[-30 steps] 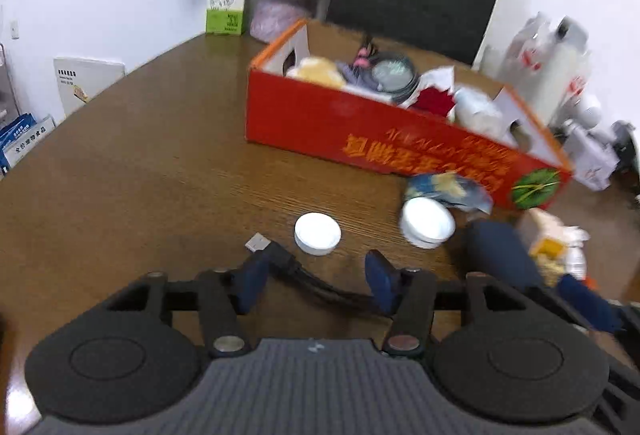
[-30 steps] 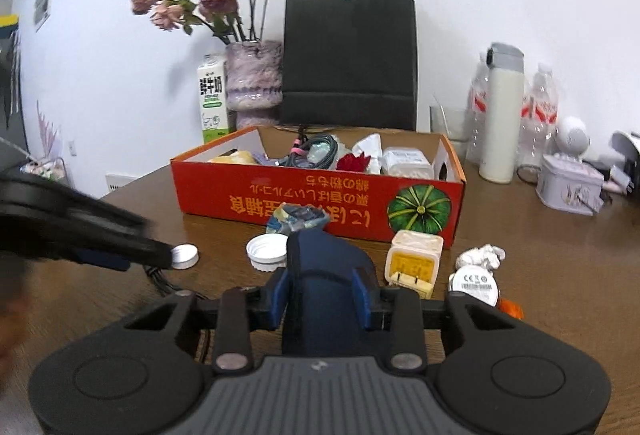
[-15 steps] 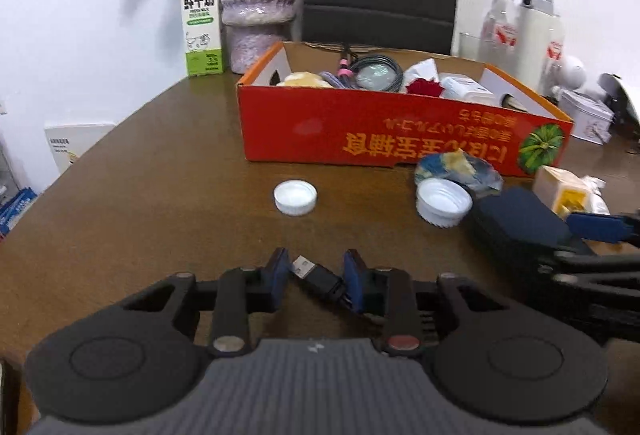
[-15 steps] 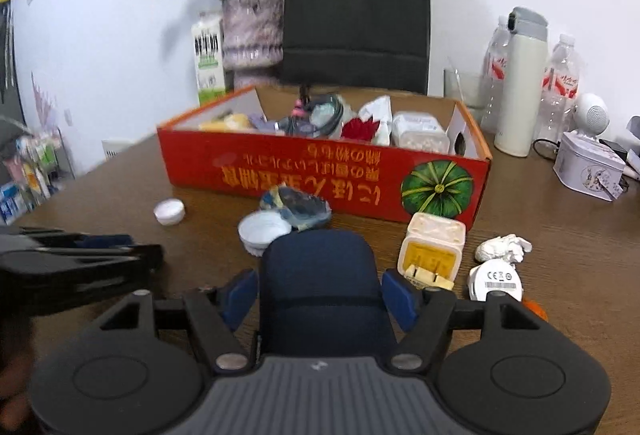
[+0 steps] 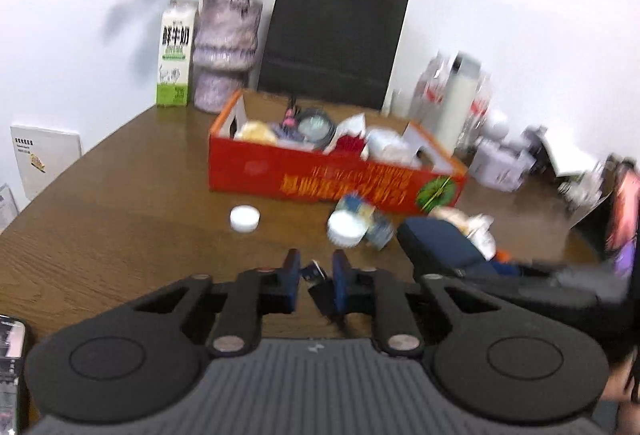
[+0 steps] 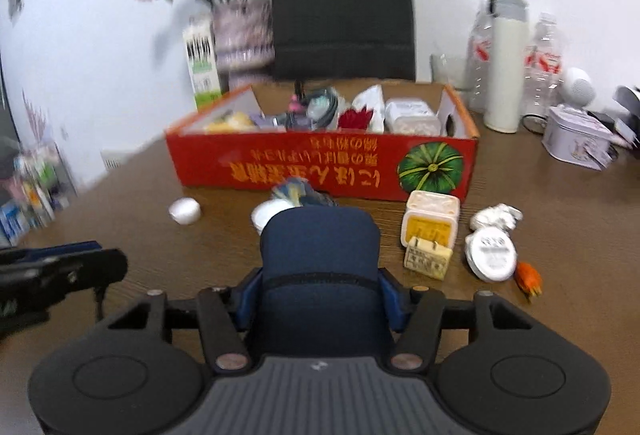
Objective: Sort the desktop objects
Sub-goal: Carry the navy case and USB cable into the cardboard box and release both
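My left gripper [image 5: 314, 279] is shut on the plug end of a black USB cable [image 5: 316, 277] and holds it above the table; the cable hangs below it in the right wrist view [image 6: 98, 295]. My right gripper [image 6: 320, 289] is shut on a dark blue case [image 6: 320, 259], also seen in the left wrist view [image 5: 436, 243]. The red cardboard box [image 5: 332, 175] stands ahead, filled with several items; it also shows in the right wrist view [image 6: 320, 165].
On the table before the box lie a small white cap [image 5: 245, 218], a larger white lid [image 5: 346, 229], a blue wrapper [image 6: 300, 191], a yellow charger [image 6: 430, 231], a round white tin [image 6: 490, 253] and an orange bit [image 6: 528, 275]. Vase, milk carton, black bag and bottles stand behind.
The left gripper has closed on the USB plug and lifted it off the table. The right gripper has risen with the blue case. Both views are tilted and blurred by motion.
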Available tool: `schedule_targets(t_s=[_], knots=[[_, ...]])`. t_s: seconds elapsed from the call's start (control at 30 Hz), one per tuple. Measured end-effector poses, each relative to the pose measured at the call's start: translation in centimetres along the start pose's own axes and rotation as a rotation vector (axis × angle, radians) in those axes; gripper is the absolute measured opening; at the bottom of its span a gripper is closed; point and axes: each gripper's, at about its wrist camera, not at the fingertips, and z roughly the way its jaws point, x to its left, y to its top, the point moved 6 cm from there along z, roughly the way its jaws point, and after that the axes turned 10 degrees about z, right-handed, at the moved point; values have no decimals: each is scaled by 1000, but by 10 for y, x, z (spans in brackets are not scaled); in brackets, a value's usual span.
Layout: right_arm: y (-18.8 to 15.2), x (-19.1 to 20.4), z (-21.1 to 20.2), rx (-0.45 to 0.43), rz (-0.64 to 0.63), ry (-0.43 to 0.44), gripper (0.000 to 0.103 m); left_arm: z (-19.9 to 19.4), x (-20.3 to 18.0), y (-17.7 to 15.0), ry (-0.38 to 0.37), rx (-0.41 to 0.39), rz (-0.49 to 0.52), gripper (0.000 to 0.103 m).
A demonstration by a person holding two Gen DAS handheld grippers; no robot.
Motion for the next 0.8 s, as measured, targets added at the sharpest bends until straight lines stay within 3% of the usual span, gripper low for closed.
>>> schedule_targets(t_s=[0.17, 0.33, 0.4, 0.47, 0.57, 0.7, 0.8], knots=[[11, -2, -53, -104, 48, 19, 58, -27, -3, 27, 19, -105, 36, 11], [20, -11, -79, -156, 80, -8, 58, -42, -1, 43, -33, -150, -23, 10], [25, -10, -89, -175, 79, 0, 58, -49, 1, 57, -38, -172, -33, 4], [36, -6, -98, -200, 64, 16, 58, -54, 1, 78, -71, -185, -36, 4], [76, 0, -111, -268, 44, 61, 58, -59, 1, 122, -67, -261, 6, 4], [146, 1, -107, -362, 37, 50, 58, -49, 7, 187, -109, -312, 1, 4], [190, -3, -82, -342, 53, 62, 58, -23, 9, 235, -133, -294, 23, 4]])
